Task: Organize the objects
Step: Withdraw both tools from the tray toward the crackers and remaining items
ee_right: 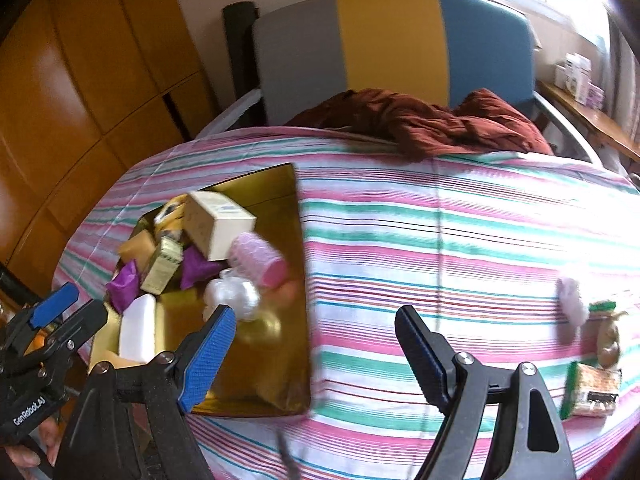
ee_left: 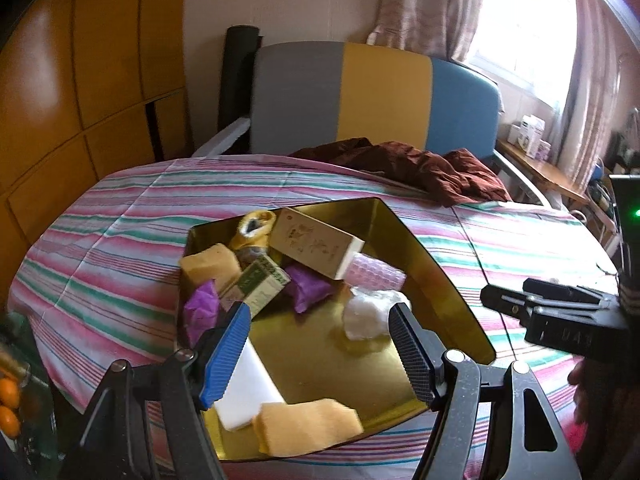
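Observation:
A gold tray (ee_left: 436, 276) (ee_right: 294, 336) lies on the striped tablecloth and holds several things: a beige box (ee_left: 316, 246) (ee_right: 218, 224), a green box (ee_left: 260, 286), purple pouches (ee_left: 308, 290), yellow sponges (ee_left: 308, 426), a white block (ee_left: 248, 392) (ee_right: 138, 334), a white puff (ee_left: 370, 314) (ee_right: 234, 296) and a pink roller (ee_right: 260, 260). My left gripper (ee_left: 320, 350) is open and empty just above the tray's near end. My right gripper (ee_right: 316, 356) is open and empty over the cloth at the tray's right edge. A pink puff (ee_right: 574, 304), a small brown item (ee_right: 608, 340) and a green packet (ee_right: 592, 390) lie on the cloth at the right.
The striped cloth (ee_right: 440, 240) covers the table. A crumpled brown cloth (ee_left: 420, 170) (ee_right: 420, 120) lies at its far edge before a grey, yellow and blue headboard (ee_left: 376, 100). Wooden cabinets (ee_left: 80, 80) stand left. Oranges (ee_left: 10, 404) sit at the lower left.

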